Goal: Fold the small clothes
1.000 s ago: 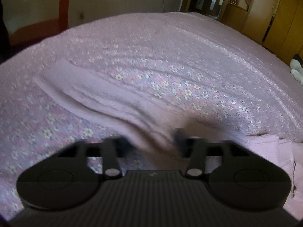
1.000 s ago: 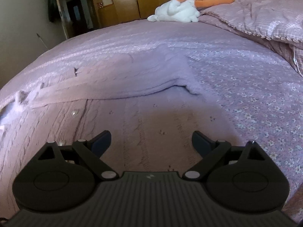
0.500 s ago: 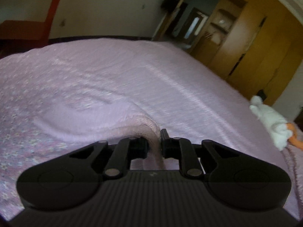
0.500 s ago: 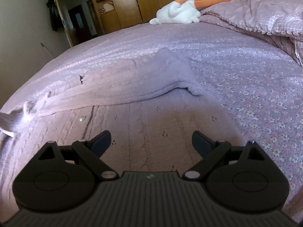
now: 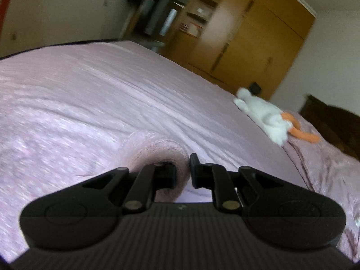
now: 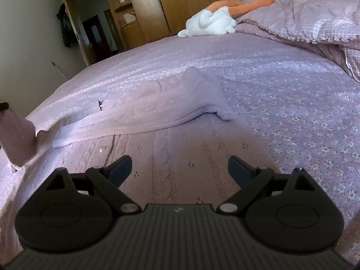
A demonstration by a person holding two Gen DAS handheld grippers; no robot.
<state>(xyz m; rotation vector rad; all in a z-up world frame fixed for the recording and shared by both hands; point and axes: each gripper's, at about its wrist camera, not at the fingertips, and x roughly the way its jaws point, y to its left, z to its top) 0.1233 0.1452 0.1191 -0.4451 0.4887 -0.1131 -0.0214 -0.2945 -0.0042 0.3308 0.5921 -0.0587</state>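
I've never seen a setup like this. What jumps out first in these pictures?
The left hand-held gripper is pinched shut on a pink knitted sleeve, lifted off the bed. The right hand-held gripper hovers open over the pink sweater. A white plush toy lies by the pillows.

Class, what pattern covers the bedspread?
Small white flowers on lilac, on the bedspread; clearest in the right wrist view.

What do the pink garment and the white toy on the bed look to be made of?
Pink garment: knitted, probably wool or acrylic yarn, matte; vertical cable ribs and small eyelet holes show, and the sleeve gripped by the left gripper looks fuzzy. White toy: plush, soft fleecy pile, with smooth orange limbs; fibre unclear.
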